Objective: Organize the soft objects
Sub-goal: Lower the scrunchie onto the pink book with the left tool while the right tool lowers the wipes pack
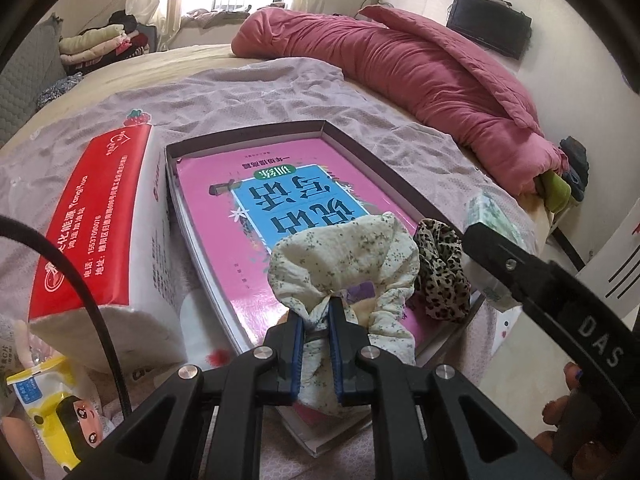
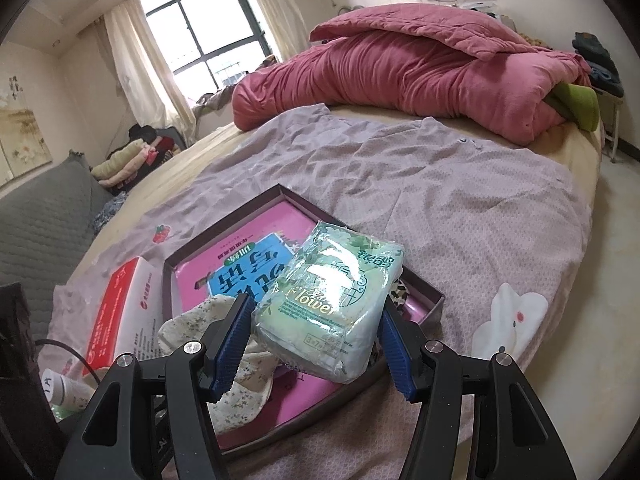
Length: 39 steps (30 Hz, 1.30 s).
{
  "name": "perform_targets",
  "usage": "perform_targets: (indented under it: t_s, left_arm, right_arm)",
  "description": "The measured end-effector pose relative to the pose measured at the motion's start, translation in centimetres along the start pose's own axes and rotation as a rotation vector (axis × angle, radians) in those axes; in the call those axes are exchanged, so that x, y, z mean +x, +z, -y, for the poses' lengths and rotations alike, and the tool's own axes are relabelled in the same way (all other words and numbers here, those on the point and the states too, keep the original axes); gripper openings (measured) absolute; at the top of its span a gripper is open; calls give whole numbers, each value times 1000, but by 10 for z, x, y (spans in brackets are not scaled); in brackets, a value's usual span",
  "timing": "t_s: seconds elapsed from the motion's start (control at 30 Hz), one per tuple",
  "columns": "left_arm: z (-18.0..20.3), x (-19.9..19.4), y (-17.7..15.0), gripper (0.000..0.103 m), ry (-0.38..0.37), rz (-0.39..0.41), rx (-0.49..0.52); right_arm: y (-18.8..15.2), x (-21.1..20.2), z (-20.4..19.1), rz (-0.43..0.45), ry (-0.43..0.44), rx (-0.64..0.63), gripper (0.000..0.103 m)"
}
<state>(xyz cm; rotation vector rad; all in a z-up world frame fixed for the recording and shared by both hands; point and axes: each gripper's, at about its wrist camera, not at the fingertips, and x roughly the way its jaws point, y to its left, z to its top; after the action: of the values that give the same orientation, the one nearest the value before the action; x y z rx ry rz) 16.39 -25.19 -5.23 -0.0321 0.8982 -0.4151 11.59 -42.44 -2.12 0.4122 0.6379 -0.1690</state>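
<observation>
Ahead of both tools spreads the bed (image 2: 400,128), its top covered by a wrinkled lilac sheet (image 2: 440,208), and at the far side, well beyond the fingertips, lies a rolled pink quilt (image 2: 420,76). Straight in front of the left hand-held gripper (image 1: 318,312), on the sheet, sits a shallow dark tray (image 1: 384,160) with a pink book (image 1: 280,216) lying flat inside it. To the left of that tool, just beside the tray's wall, stands a big red-and-white pack of tissues (image 1: 100,224), and nearer, low on the left, a small yellow cartoon packet (image 1: 52,412). The left hand-held gripper is clamped together on a bunch of the cream flowered cloth (image 1: 344,256), which rises past its fingertips in a puffed loop over the near end of the book; more of the same cloth hangs down between the blue pads (image 1: 297,344). Just to the right of the cloth, inside the tray at its near right corner, lies a leopard-print scrunchie (image 1: 442,272), touching the cloth's edge. The right hand-held gripper (image 2: 316,320) stands wide and is clamped on a pale green packet of tissues (image 2: 332,300) printed "Flower", one blue pad on each side of it, the packet lifted above the tray's near right part and tilted. Below and left of that packet the flowered cloth shows again, draped over the tray's near edge.
</observation>
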Motion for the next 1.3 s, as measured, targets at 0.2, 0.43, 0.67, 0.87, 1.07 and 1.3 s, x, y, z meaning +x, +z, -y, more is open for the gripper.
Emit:
perform_targets:
  t_s: [0.2,0.43,0.67,0.87,1.07,1.3]
  left_arm:
    - [-2,2,2,13,-8,-5,-11]
    - [-13,4,8,13,-39,-17,-86]
    - [-18,5,9,13,-59,-24,-144]
    - [-22,6,10,13,-46,-19,-147]
    - [-20,9,17,13,-1,-14,-134]
    - [-19,9,17,13,-4,-16,-141]
  right_arm:
    - [2,14,-4,-28,-20,-20,63]
    - [0,32,-1,-108,-42,-10,63]
    - [-2,37,-3,-131,-39,-24,64]
    - [-3,45,3,-168,-49,11,64]
    - [-3,49,-2,-171,-53,-11,64]
    - [-3,45,0,-151,-44,-1,70]
